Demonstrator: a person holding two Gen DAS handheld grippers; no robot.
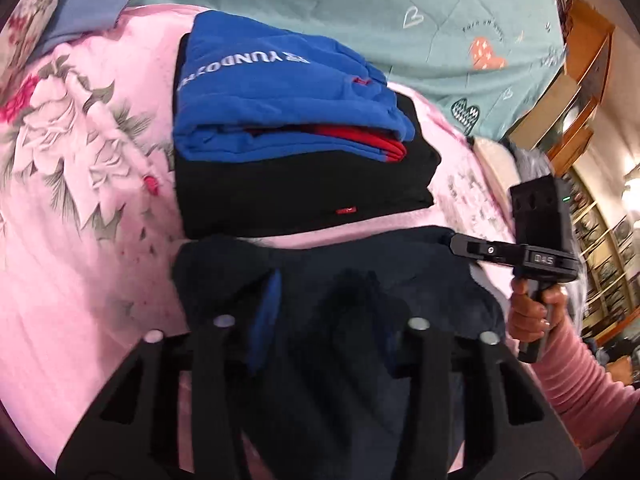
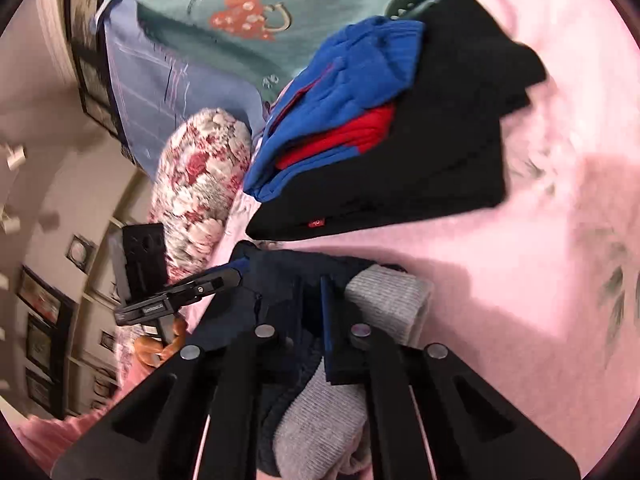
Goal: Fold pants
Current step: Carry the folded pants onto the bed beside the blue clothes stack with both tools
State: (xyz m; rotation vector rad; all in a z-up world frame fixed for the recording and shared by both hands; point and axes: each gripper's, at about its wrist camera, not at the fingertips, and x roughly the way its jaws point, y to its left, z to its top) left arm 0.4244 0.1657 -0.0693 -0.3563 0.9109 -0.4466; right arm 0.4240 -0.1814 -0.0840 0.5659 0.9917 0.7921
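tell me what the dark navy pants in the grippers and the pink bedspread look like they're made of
Navy pants: probably a soft fleece or brushed knit; matte, slightly fuzzy surface, with a grey ribbed knit inside. Pink bedspread: looks like a plush or brushed fabric with a printed flower pattern; soft, low-sheen nap. Neither can be settled by look alone.

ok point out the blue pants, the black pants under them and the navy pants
blue pants [image 1: 280,92], left wrist view, top panel
black pants [image 1: 304,196], left wrist view, front fold
navy pants [image 1: 360,292], left wrist view, middle
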